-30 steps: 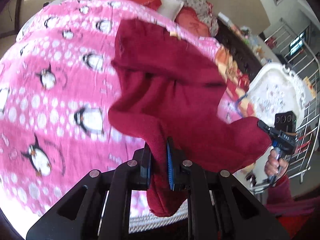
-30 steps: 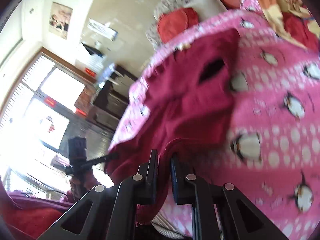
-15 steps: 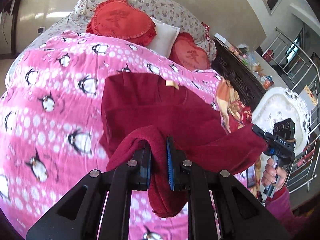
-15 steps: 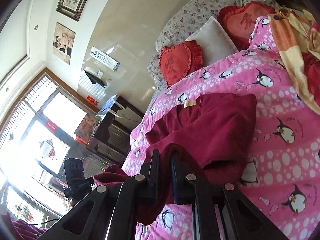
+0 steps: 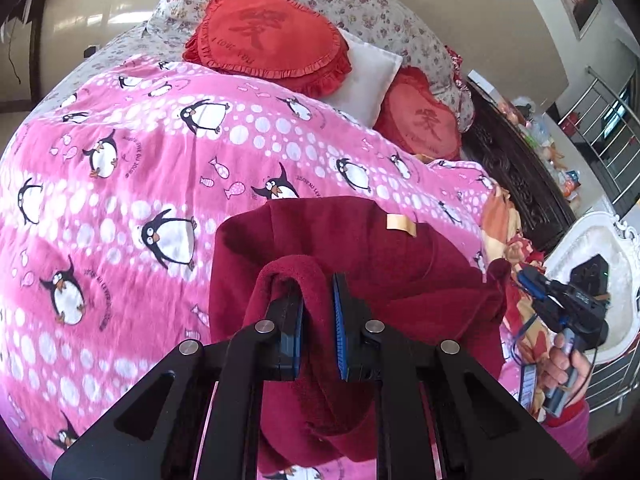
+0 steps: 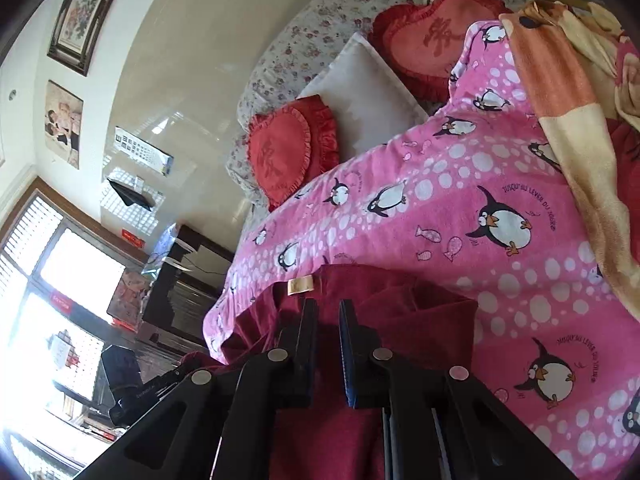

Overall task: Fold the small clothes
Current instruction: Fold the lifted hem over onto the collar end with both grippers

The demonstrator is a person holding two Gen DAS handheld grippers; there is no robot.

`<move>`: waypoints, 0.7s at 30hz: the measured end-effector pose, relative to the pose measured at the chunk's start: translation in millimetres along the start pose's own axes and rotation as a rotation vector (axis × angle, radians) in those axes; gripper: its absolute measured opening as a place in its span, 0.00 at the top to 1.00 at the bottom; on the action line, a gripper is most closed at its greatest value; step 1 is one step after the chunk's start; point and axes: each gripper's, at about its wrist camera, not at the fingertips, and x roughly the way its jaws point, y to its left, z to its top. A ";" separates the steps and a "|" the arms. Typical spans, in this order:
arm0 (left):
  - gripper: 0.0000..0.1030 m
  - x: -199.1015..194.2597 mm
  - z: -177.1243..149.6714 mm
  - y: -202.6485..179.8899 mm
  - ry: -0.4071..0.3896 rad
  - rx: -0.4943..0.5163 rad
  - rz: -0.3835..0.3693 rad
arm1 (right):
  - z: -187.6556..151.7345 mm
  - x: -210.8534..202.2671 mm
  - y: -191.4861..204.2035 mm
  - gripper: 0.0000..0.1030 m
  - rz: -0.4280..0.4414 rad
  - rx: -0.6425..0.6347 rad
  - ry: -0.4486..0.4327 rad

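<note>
A dark red fleece garment (image 5: 360,248) with a tan neck label (image 5: 401,224) lies on the pink penguin blanket (image 5: 160,168), its near edge lifted off the bed. My left gripper (image 5: 317,312) is shut on a fold of that lifted edge, and red cloth drapes over its left finger. In the right wrist view the same garment (image 6: 420,320) stretches toward me, and my right gripper (image 6: 328,332) is shut on its other near corner. In the left wrist view the right gripper (image 5: 524,280) shows at the far right, held by a hand (image 5: 568,364).
Red heart cushions (image 5: 268,36) and a white pillow (image 5: 368,76) sit at the bed's head against a floral headboard. An orange and yellow blanket (image 6: 560,92) is bunched along the bed's right side. A dark wooden cabinet (image 5: 520,176) and white chair (image 5: 592,248) stand beside the bed.
Both grippers have pulled back from the bed's head, drawing the red garment down. It hung bunched and airborne before; now its far part lies flat on the blanket, label up.
</note>
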 end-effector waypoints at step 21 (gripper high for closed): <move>0.89 16.9 20.9 4.4 -0.002 -0.026 0.013 | 0.4 40.9 45.1 0.90 -0.262 -0.408 -0.026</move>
